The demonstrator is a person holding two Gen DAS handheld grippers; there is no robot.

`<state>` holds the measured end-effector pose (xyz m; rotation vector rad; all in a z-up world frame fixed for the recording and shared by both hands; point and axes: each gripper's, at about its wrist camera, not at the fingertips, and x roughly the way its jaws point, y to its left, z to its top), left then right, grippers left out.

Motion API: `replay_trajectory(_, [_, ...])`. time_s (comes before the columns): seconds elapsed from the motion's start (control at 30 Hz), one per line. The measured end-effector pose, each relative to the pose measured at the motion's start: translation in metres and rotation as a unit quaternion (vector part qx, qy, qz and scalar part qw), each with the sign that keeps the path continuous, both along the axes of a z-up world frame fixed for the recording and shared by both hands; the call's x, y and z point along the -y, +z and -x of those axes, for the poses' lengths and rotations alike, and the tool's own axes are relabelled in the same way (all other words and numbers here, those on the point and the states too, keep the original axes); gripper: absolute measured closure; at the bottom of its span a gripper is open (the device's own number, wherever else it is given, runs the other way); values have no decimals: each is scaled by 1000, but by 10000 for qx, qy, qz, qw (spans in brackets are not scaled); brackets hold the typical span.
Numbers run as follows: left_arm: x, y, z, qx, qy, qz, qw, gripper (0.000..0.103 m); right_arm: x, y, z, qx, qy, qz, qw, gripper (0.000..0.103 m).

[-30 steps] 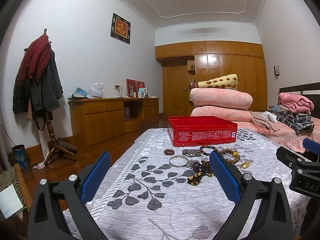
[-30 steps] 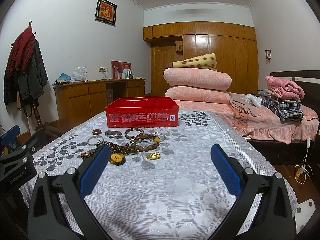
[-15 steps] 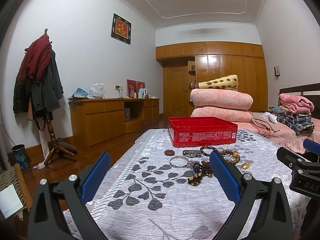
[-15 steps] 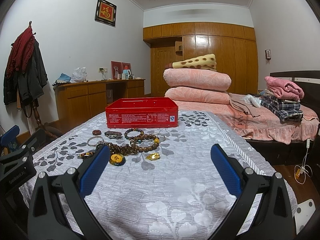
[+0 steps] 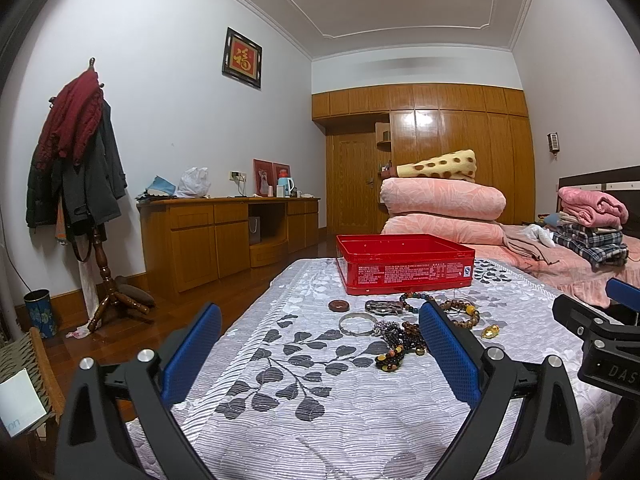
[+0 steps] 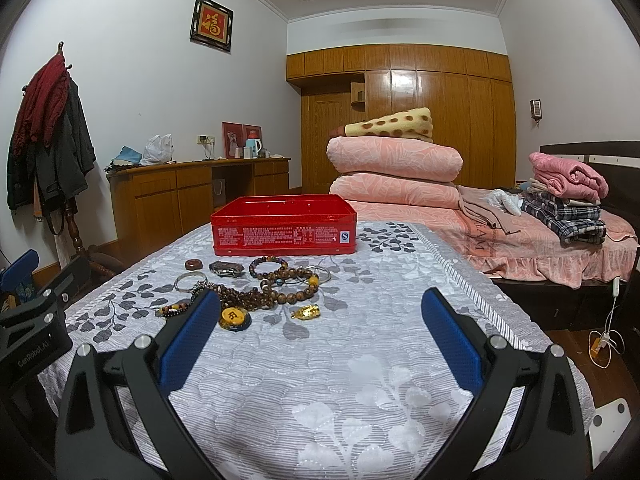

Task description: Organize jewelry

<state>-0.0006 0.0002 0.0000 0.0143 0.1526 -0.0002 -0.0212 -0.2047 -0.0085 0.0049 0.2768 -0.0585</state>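
Opening stage of jewelry organizing, seen along both sets of tongs. The left tongs (image 5: pixel 320 344) and the right tongs (image 6: pixel 320 332) each stand wide open and hold nothing, poised above the near part of the tabletop (image 6: pixel 360 380), which is covered in a grey leaf-patterned cloth. Compared with the views from a second ago, nothing has shifted (both tongs and every piece sit where they did), which suggests that the task has not yet begun in earnest and that no piece has been chosen.

The jewelry lies in a loose cluster at mid-tabletop, just in front of the red tin box (image 6: pixel 284 226), which stands open at the far end; whether it holds anything cannot be seen. From left to right in the right wrist view: a small brown ring (image 6: pixel 194 265), a silver bangle (image 6: pixel 189 281), a dark metal piece (image 6: pixel 226 268), a multicoloured bead bracelet (image 6: pixel 269 266), a large wooden bead bracelet (image 6: pixel 294 286) touching a tangled dark bead strand (image 6: pixel 240 298), a round yellow pendant (image 6: pixel 234 318) and a gold charm (image 6: pixel 306 312).

The charm and the pendant lie nearest the right tongs, apart from the tangle, and are probably the easiest first picks; the interlaced beads risk dragging their neighbours along.
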Motion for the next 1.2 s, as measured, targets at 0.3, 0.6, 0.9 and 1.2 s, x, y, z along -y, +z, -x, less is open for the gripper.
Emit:
replay_trajectory(0.3, [0, 0, 0, 3, 0, 2, 10000, 6, 0, 0, 0, 3, 1, 0, 10000, 5])
replay_trajectory(0.6, [0, 0, 0, 6, 0, -1, 10000, 6, 0, 0, -1, 3, 0, -1, 10000, 5])
replay_trajectory(0.9, [0, 0, 0, 9, 0, 3, 10000, 6, 1, -1, -1, -5, 1, -8, 10000, 5])
replay_trajectory(1.2, [0, 0, 0, -16, -6, 7, 10000, 6, 1, -4, -4, -34, 12, -11, 10000, 5])
